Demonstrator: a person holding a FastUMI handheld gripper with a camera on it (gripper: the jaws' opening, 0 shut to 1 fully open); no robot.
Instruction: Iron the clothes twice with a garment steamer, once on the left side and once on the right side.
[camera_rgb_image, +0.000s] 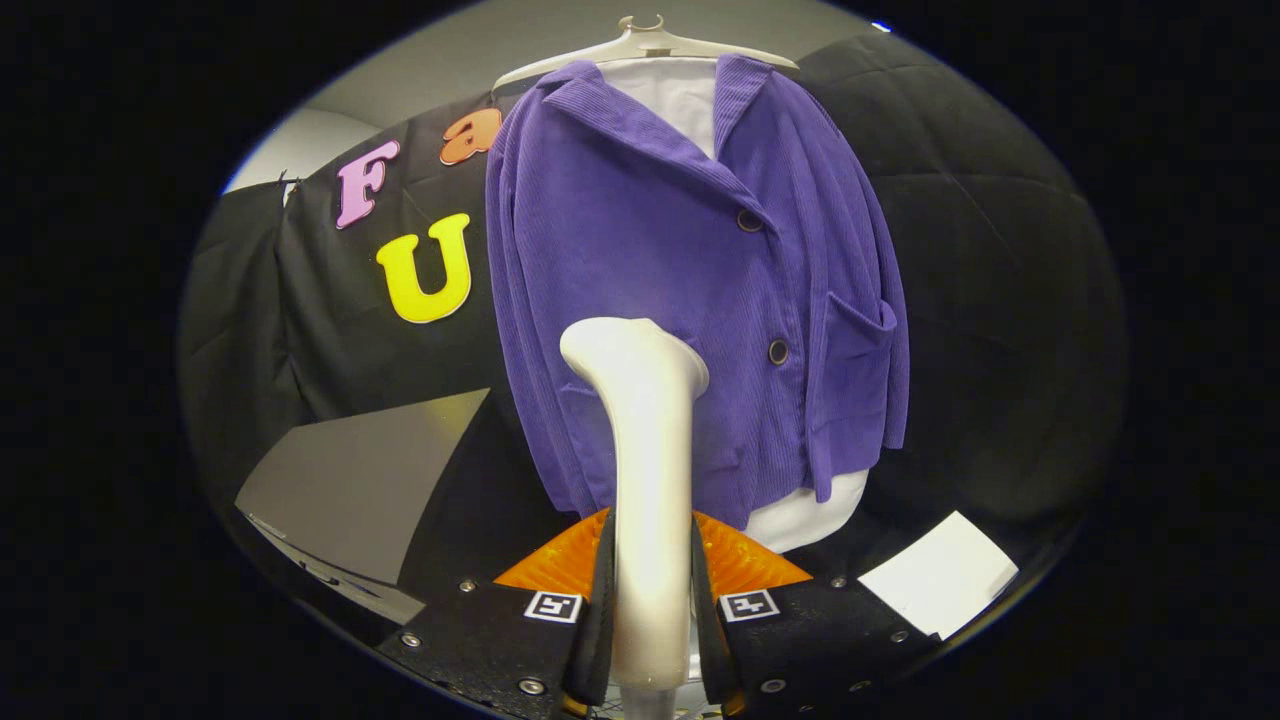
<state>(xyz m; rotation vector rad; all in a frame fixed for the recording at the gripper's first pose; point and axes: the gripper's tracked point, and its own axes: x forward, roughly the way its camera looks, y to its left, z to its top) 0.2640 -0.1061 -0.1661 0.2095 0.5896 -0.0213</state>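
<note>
Steamer (648, 480) clamped between fingers (600, 610), jacket (690, 290) beyond

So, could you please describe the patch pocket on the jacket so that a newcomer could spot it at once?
Start at the purple corduroy jacket on the white hanger, beyond the white steamer gripped between the fingers. The pocket is sewn beside the lower button. It is the jacket's one raised square flap.

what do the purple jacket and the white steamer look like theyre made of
The purple jacket looks like corduroy: fine ribs run down its matte cloth. The steamer, on which the gripper is shut, is probably smooth white plastic, judging by its soft sheen.
</note>
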